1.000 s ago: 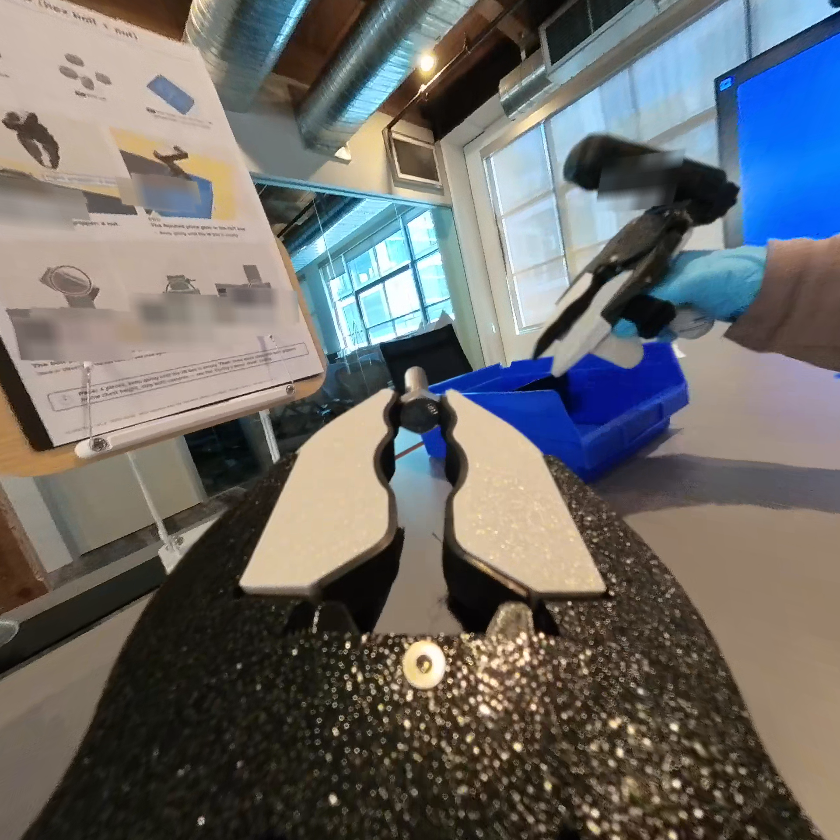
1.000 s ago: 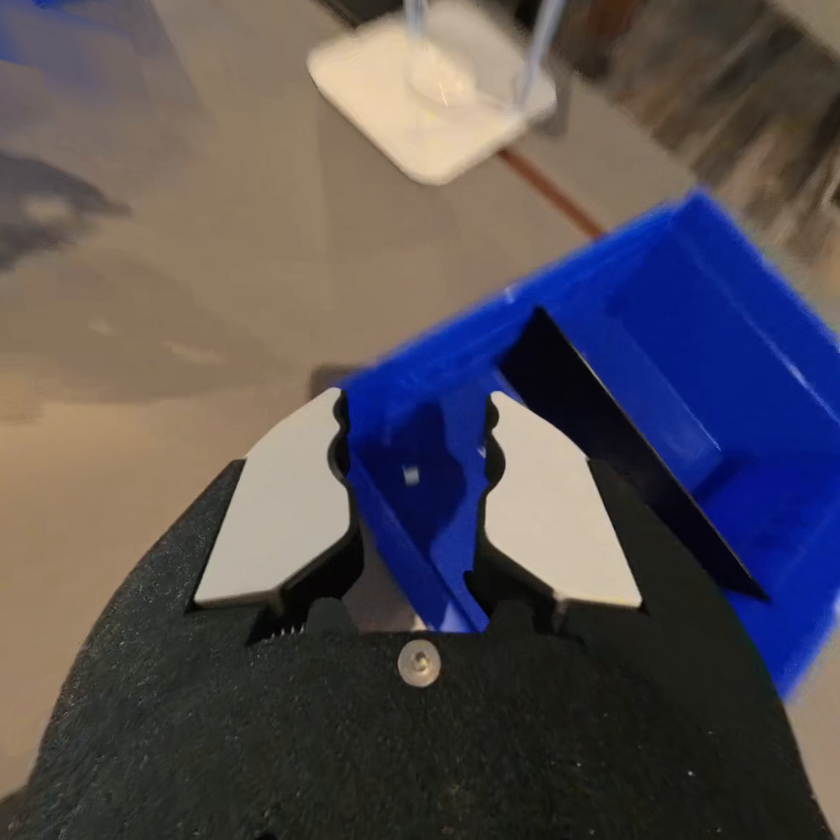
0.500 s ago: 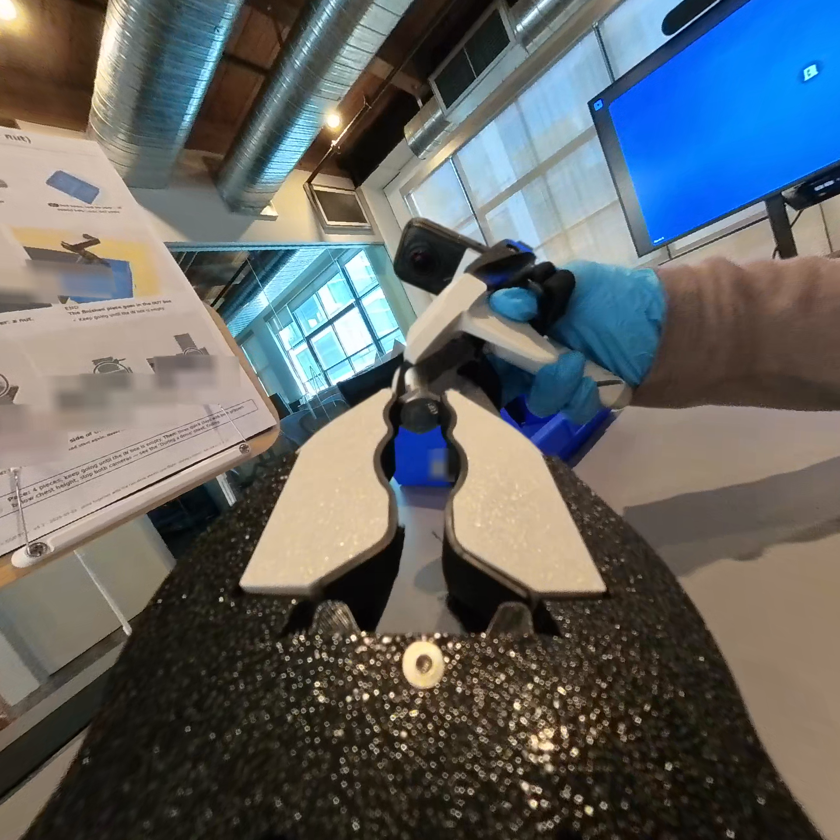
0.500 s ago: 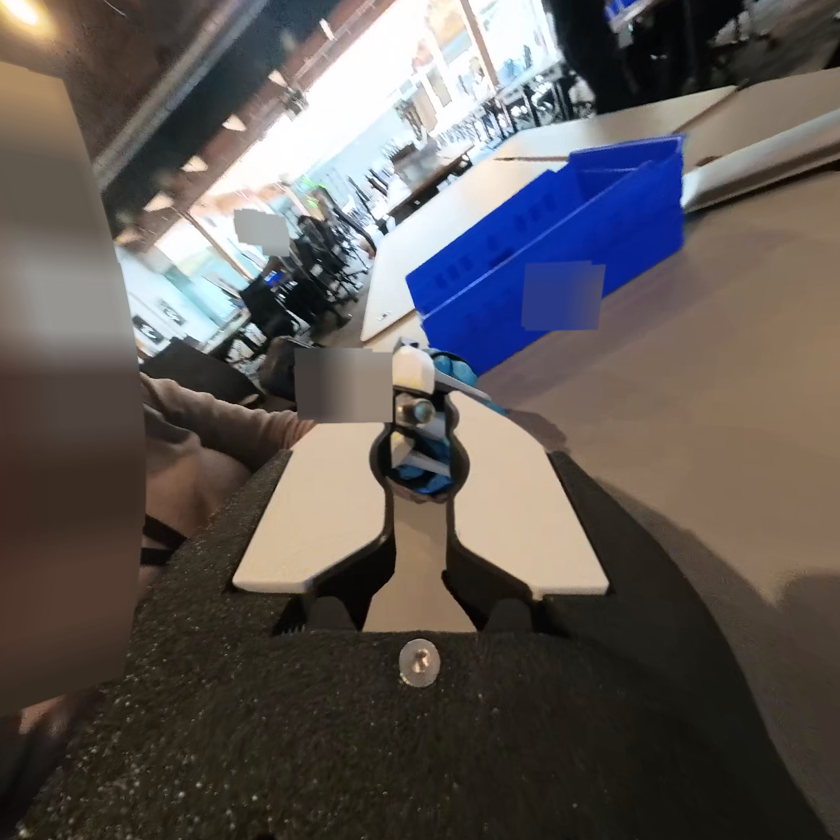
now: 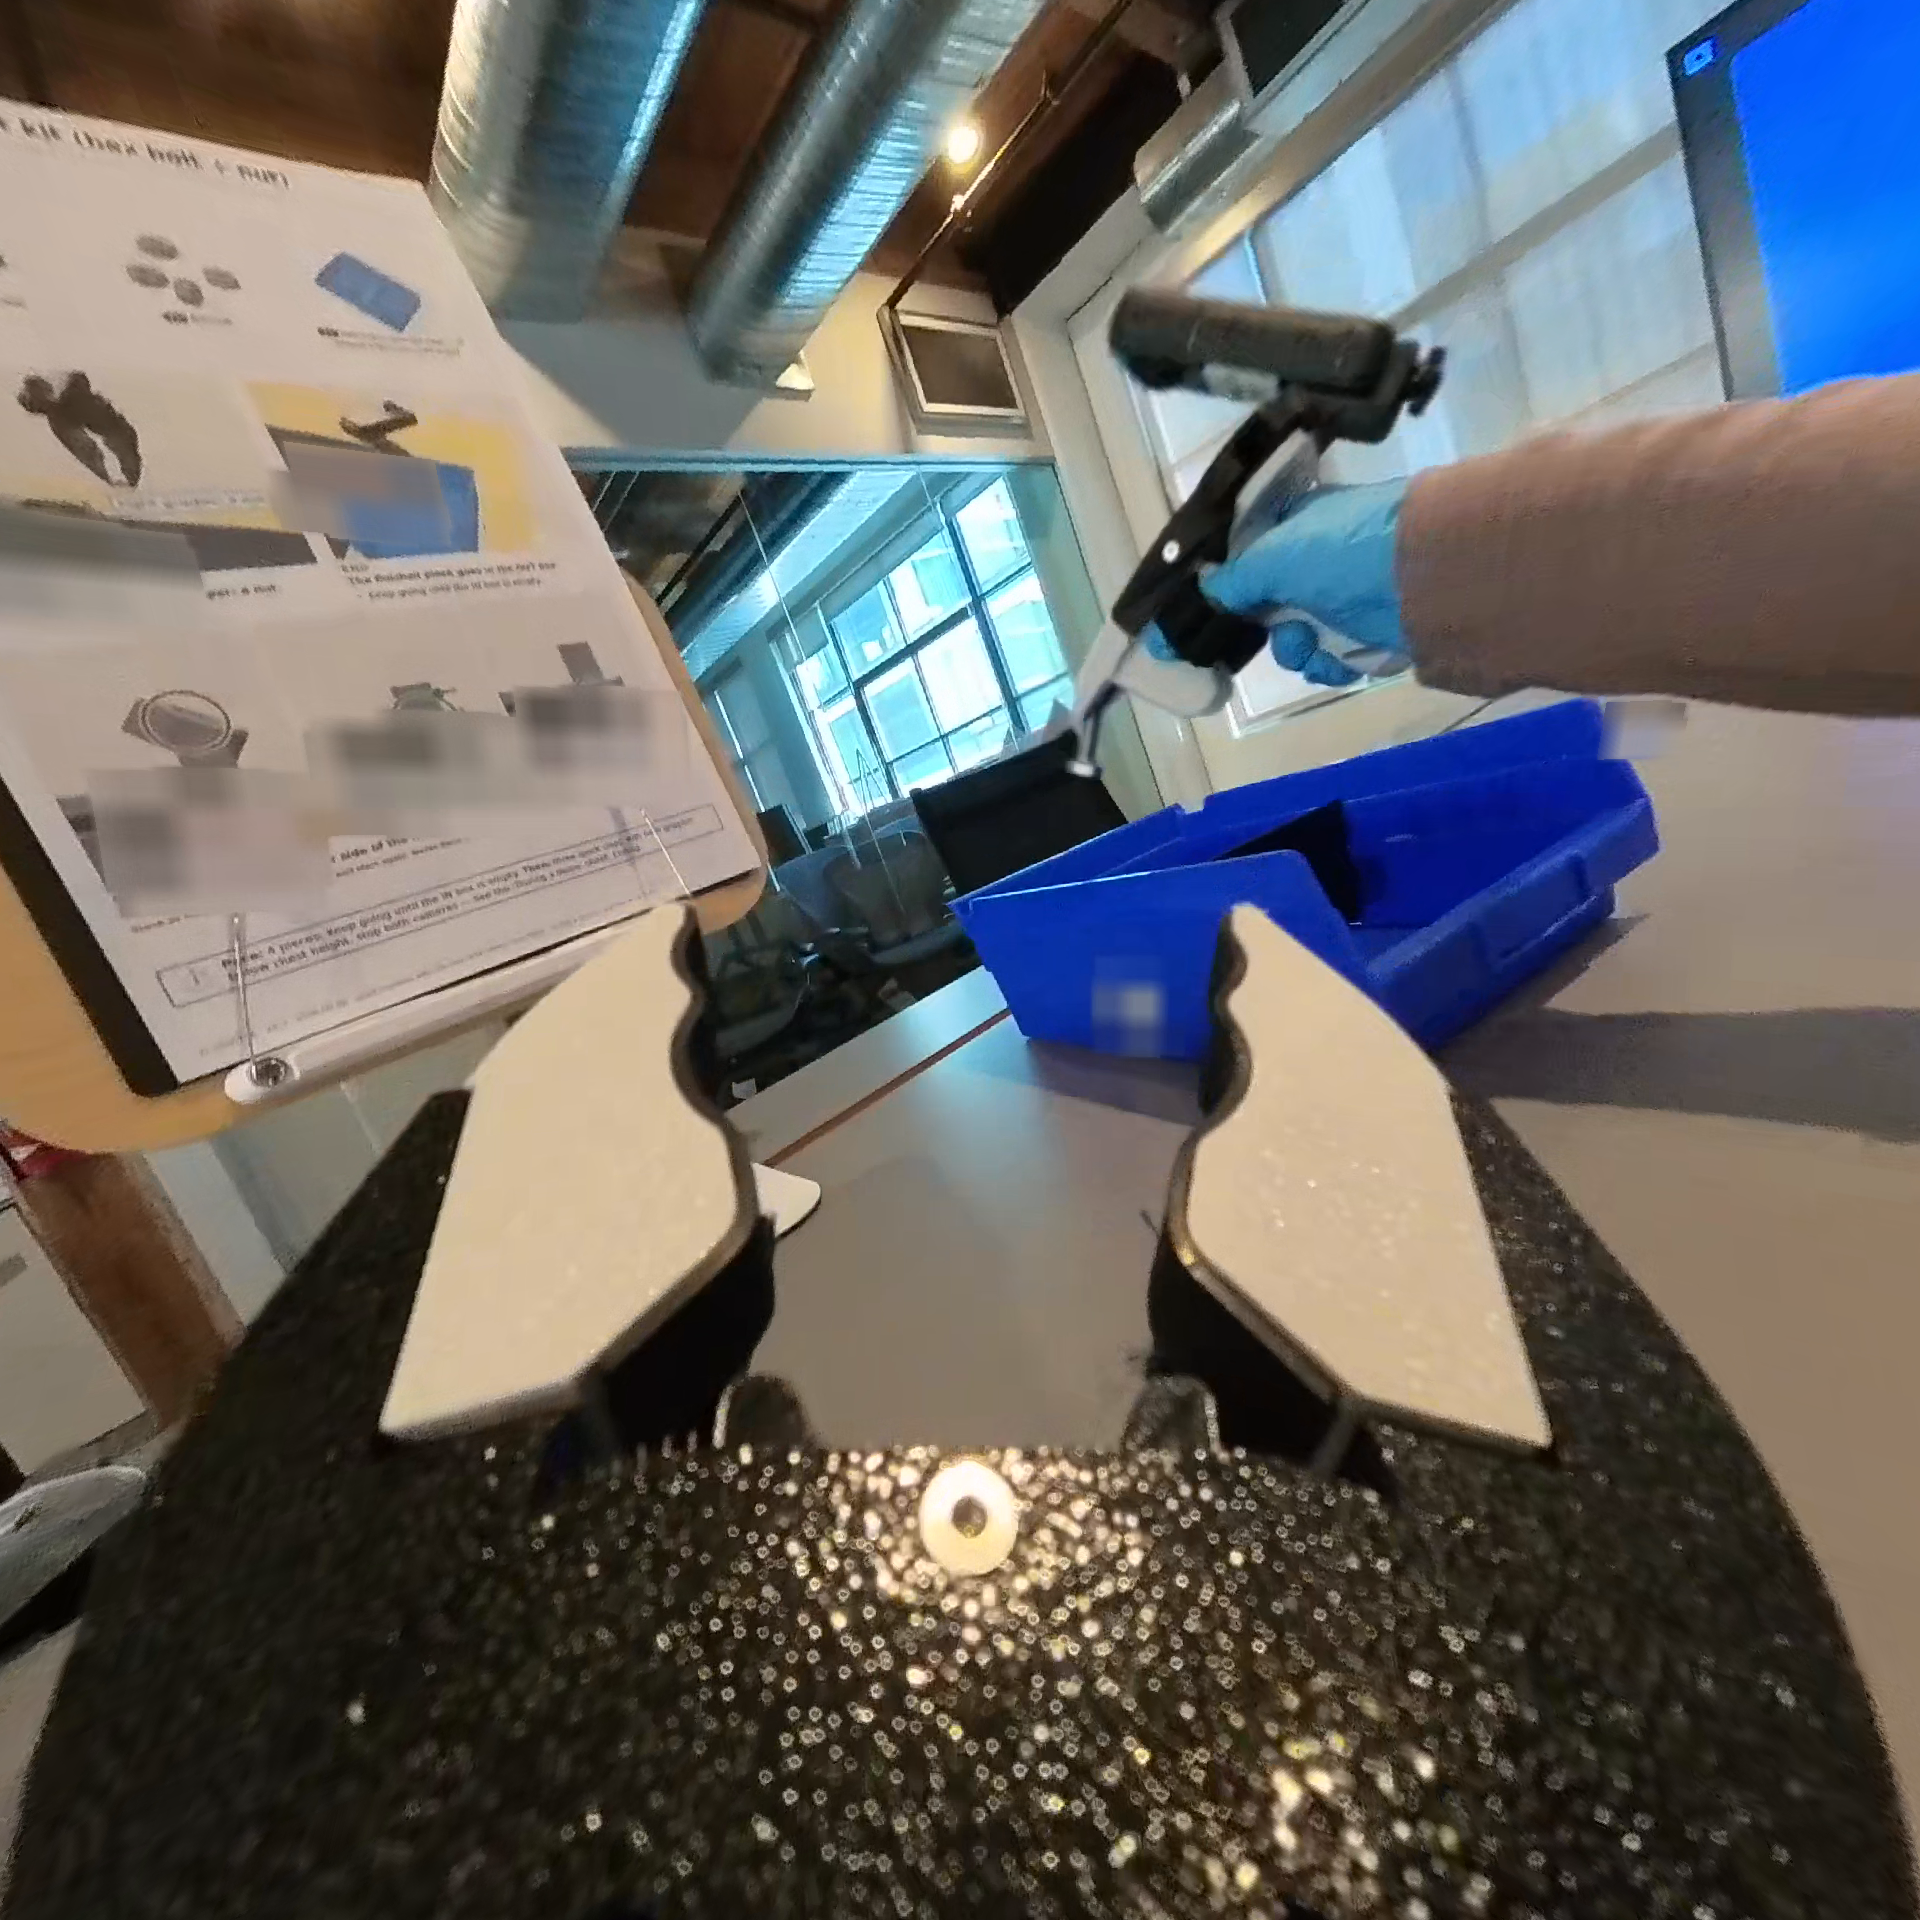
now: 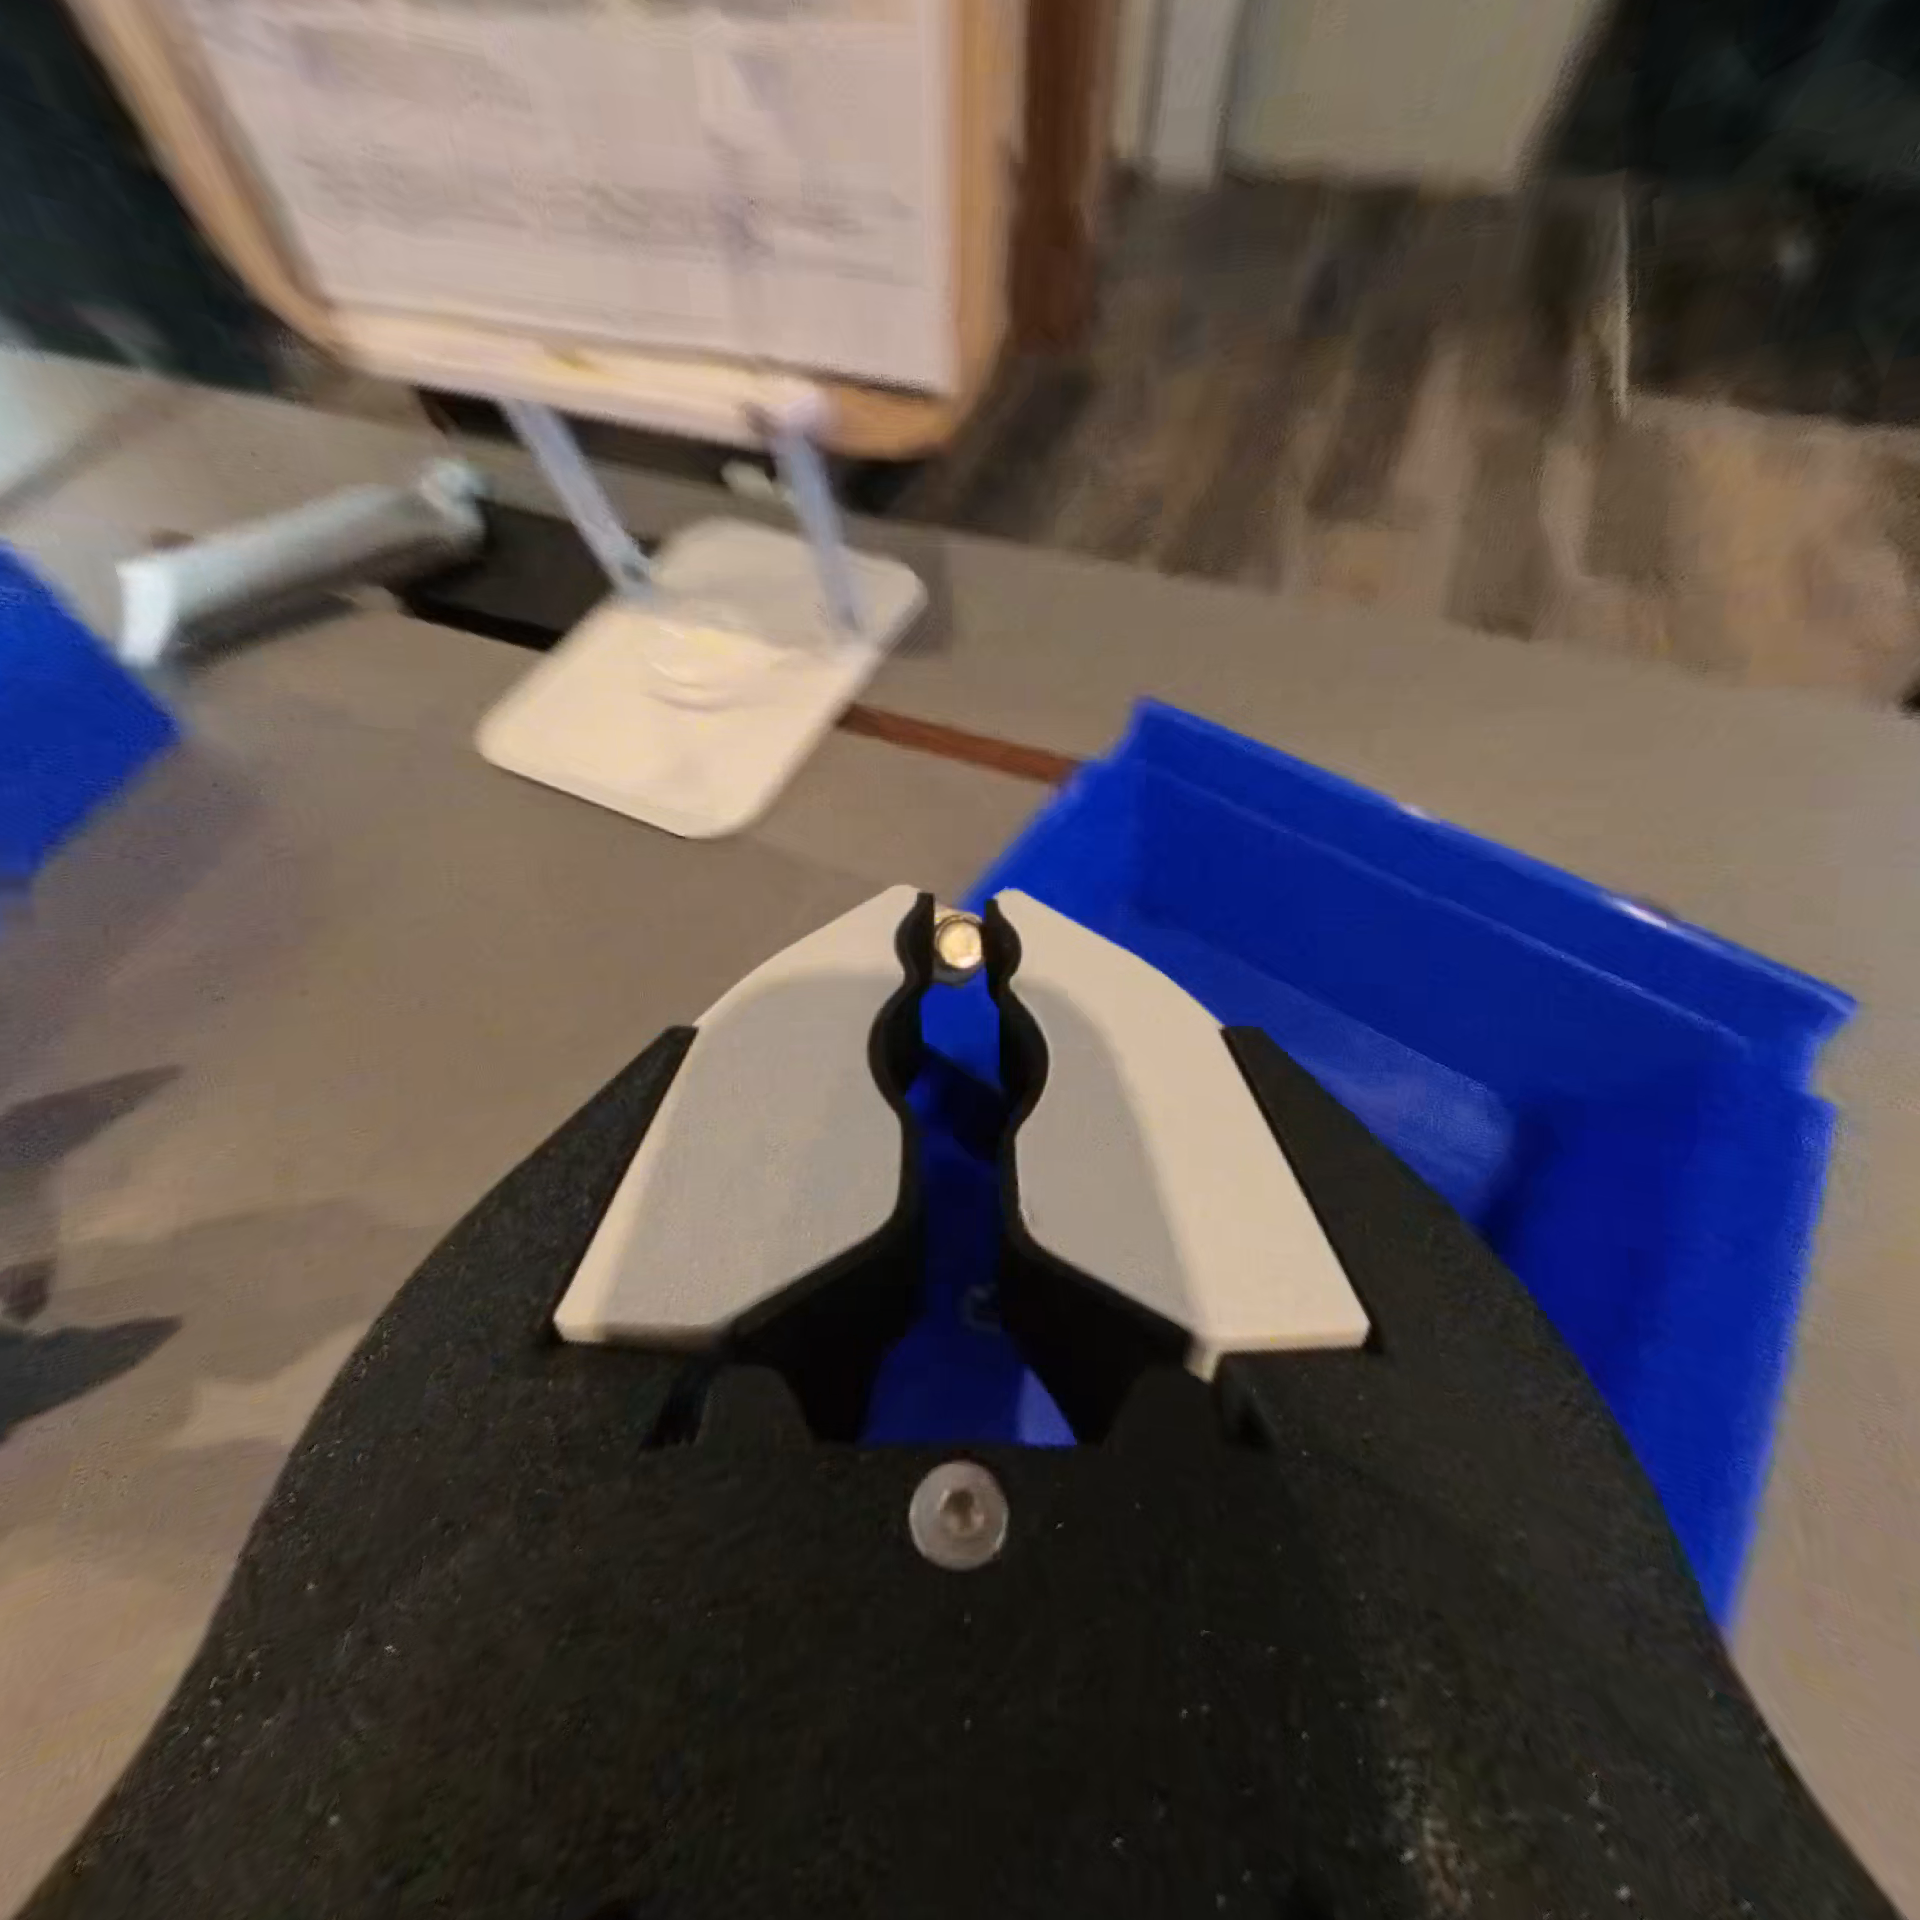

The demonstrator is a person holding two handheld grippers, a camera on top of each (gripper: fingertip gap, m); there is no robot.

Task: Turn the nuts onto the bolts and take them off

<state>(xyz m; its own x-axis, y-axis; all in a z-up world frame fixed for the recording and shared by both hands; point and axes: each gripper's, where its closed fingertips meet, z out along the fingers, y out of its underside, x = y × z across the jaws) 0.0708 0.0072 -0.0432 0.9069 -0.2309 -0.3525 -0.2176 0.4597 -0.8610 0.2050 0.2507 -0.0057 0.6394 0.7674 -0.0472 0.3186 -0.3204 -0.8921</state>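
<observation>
your left gripper (image 5: 961,997) spread, nothing between the white pads, black grainy body | your right gripper (image 6: 958,925) pinching a small shiny bolt (image 6: 954,945) at the tips, over the blue plastic bin (image 6: 1455,1039) | nut can't be made out, right view blurred | printed sheet (image 5: 260,582) on stand, partly mosaicked | grey table (image 5: 1714,1143)

A printed instruction sheet (image 5: 312,582) with small pictures and lines of text stands on a wooden board (image 5: 62,1101), partly covered by blur patches. The blue bin (image 5: 1351,914) bears a small blurred label on its front wall. In the right wrist view the sheet (image 6: 582,177) is too blurred to make out.
</observation>
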